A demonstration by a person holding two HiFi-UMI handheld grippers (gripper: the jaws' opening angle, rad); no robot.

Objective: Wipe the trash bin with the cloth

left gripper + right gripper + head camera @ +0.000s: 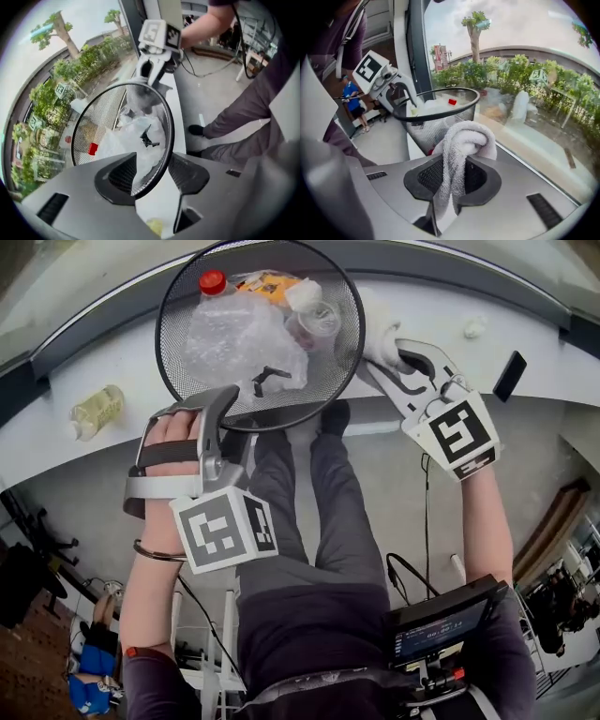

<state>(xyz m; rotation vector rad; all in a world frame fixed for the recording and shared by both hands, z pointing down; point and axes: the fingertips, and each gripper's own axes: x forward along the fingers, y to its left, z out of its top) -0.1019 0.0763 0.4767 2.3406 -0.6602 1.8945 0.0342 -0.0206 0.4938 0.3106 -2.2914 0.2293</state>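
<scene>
A black mesh trash bin [258, 329] stands on the white sill [122, 357], holding a red-capped bottle, a clear bag and a cup. My left gripper [225, 407] grips the bin's near rim, one pad inside the mesh and one outside; in the left gripper view the rim [166, 140] runs between the jaws of that gripper [152, 161]. My right gripper [382, 360] is shut on a white terry cloth [379, 332] held against the bin's right side. In the right gripper view the cloth [464, 140] bulges out of the jaws, touching the mesh [436, 126].
A yellowish crumpled item [97, 411] lies on the sill to the left, a small white wad [474, 327] and a flat black object [510, 375] to the right. Window glass runs just behind the bin. The person's legs stand below the sill.
</scene>
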